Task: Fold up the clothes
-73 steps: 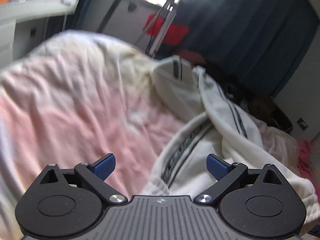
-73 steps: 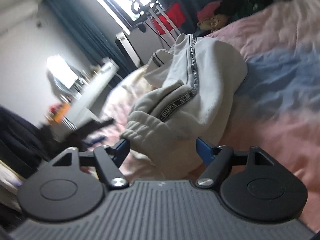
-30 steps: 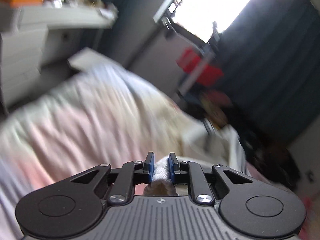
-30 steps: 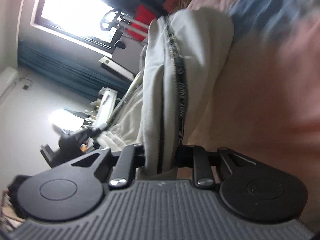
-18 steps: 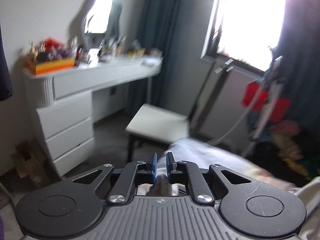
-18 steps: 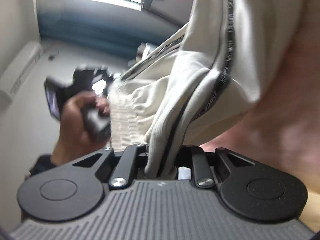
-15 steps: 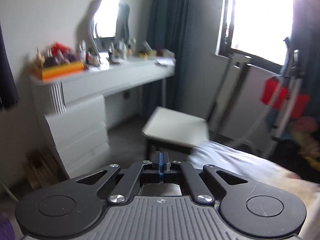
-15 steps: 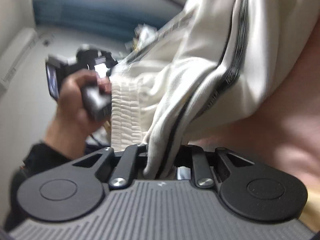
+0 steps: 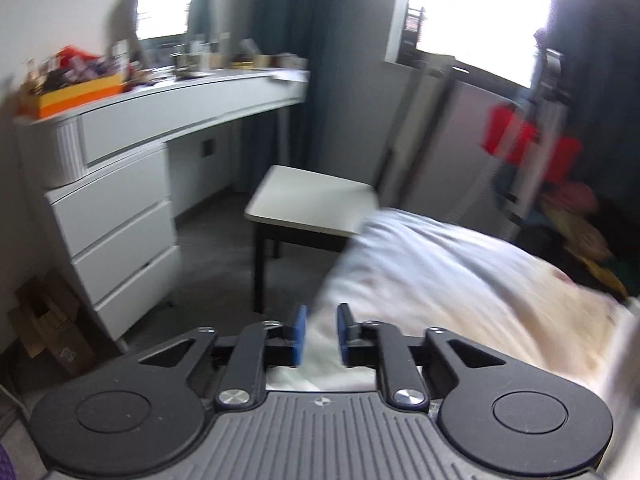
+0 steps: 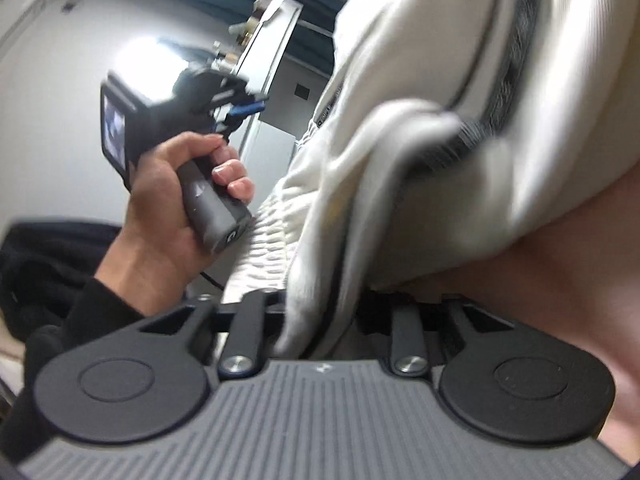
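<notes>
Both claws have let go since a second ago, when each pinched a fold of the cream garment; their jaws have just been opening.

From the left wrist, the left claw (image 9: 319, 334) now stands a little apart, its blue pads (image 9: 299, 334) clear of cloth, with only a pale strip of fabric lying low behind them against the body of the tool. It points over the bed (image 9: 460, 280) edge toward a white-topped stool (image 9: 310, 206) and the dressing desk (image 9: 160, 116) with its drawers, where earlier it faced the bedspread and the garment itself. This view is blurred.

From the right wrist, the right claw (image 10: 324, 312) is roughly half spread, and the sweatpants (image 10: 440, 100) hang through the gap: a thick cream fold with a dark side stripe drapes between the fingers and over the tool. The pads are hidden by cloth, but the fold looks loose and not pinched. The ribbed waistband (image 10: 264, 248) shows beside it. A bare hand (image 10: 168, 208) in a dark sleeve grips the other tool, just beside the waistband.

The fabric looks soft, fairly thick and limp, so it should sag and bunch wherever unsupported; it is light, not fragile. The waistband corners or the striped side seam probably give the firmest hold for laying it flat.
</notes>
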The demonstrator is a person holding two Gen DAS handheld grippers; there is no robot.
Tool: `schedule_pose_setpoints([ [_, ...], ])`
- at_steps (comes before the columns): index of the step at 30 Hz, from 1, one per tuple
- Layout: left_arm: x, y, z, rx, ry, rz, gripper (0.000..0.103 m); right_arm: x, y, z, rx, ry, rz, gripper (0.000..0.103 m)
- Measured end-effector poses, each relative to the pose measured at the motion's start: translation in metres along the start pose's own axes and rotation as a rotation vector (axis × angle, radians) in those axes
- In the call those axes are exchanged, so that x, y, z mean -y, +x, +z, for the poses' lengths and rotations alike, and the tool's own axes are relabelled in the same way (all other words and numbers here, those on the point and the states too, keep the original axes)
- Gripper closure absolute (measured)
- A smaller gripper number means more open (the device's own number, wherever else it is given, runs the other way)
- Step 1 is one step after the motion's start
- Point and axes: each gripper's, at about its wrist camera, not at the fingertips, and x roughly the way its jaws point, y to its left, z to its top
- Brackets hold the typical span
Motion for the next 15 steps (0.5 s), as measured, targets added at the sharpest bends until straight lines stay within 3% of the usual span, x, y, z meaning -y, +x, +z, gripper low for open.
schedule_pose_setpoints([
  [2, 0.019, -0.025, -0.012, 0.012, 0.024, -0.073, 0.056, -0.007, -0.024, -0.007, 0.023, -0.062, -0.036, 0.025],
  [3, 0.029, -0.036, -0.018, 0.016, 0.037, -0.107, 0.052, -0.010, -0.039, -0.012, 0.039, -0.088, -0.040, 0.013],
  [7, 0.074, -0.064, -0.044, 0.013, 0.086, -0.223, 0.040, -0.010, -0.122, -0.020, 0.094, -0.275, -0.137, 0.015],
  [10, 0.113, -0.070, -0.063, 0.008, 0.118, -0.240, 0.026, 0.010, -0.192, -0.023, 0.101, -0.417, -0.224, 0.015],
  [13, 0.153, -0.058, -0.071, 0.002, 0.173, -0.252, 0.025, 0.046, -0.255, -0.020, 0.107, -0.492, -0.369, 0.015],
  [15, 0.180, -0.043, -0.072, -0.003, 0.202, -0.255, 0.025, 0.073, -0.297, -0.017, 0.182, -0.471, -0.444, 0.015],
])
